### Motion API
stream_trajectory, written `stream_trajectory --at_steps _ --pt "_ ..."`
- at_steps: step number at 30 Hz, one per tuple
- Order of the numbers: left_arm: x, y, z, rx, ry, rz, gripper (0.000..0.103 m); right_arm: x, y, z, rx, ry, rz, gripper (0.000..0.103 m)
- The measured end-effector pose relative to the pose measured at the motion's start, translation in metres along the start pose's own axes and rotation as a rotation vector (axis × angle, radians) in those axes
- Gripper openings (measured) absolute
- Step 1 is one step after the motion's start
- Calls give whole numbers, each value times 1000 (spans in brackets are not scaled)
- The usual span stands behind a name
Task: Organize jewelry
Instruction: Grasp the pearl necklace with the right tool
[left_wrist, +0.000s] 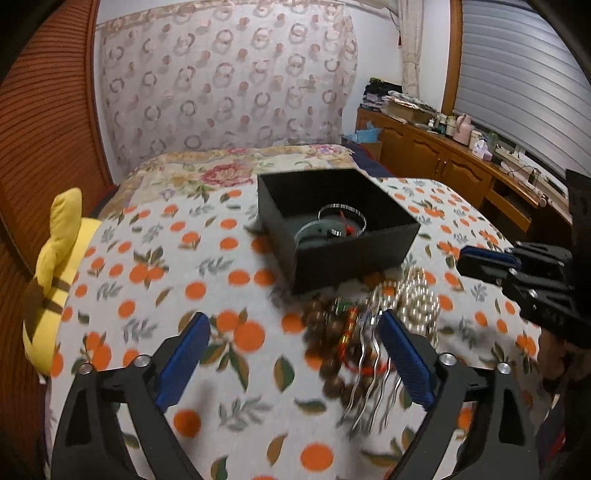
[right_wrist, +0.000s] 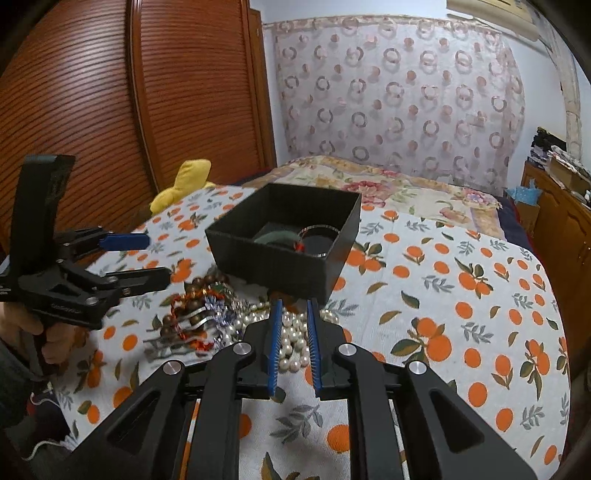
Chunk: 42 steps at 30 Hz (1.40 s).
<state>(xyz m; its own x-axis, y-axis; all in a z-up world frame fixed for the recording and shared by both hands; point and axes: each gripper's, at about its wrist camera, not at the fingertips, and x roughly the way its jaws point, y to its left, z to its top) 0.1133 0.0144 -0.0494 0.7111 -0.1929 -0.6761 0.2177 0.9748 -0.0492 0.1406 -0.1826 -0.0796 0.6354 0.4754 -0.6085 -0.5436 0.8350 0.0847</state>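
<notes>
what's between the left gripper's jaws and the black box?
Left wrist view: the jewelry pile, brown wooden beads, silver hair comb and white pearl strand, lies before the open black cardboard box.

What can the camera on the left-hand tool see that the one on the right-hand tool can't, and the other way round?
Only the left wrist view shows the window blinds and the bottles and containers on the wooden sideboard.

Only the right wrist view shows the hand holding the left gripper, whose jaws are wide open, and a second slatted wooden door.

Both show the black box with bangles inside, the jewelry pile with pearls and brown beads in front of it, the orange-print blanket and the yellow plush toy.
</notes>
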Motion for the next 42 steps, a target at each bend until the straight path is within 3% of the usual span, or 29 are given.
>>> stream_trajectory --at_steps 4,12,16,21,23,27,32,33,37,42 --pt "1 2 -12 5 19 5 95 12 0 -4 -17 59 22 28" --pt "4 6 -19 -9 42 -4 95 32 6 3 -41 105 70 29" --pt "5 6 -21 -26 55 -22 95 49 9 9 -66 147 83 41" --pt "7 1 -19 -11 65 -23 95 57 15 7 -116 187 101 45" --pt "8 -1 -19 -12 70 -28 95 55 15 6 -113 183 98 38" --pt "9 -6 -20 -12 73 -41 95 45 10 3 -92 161 115 16" --pt "7 -12 -20 1 68 -46 95 25 8 3 -76 108 116 15" --pt "6 -13 -20 1 65 -48 95 19 7 4 -72 88 115 0" --pt "1 -15 -21 -5 56 -58 95 -8 5 13 -68 16 91 0" --pt "-6 -19 -25 -7 52 -60 95 -17 5 17 -79 7 73 0"
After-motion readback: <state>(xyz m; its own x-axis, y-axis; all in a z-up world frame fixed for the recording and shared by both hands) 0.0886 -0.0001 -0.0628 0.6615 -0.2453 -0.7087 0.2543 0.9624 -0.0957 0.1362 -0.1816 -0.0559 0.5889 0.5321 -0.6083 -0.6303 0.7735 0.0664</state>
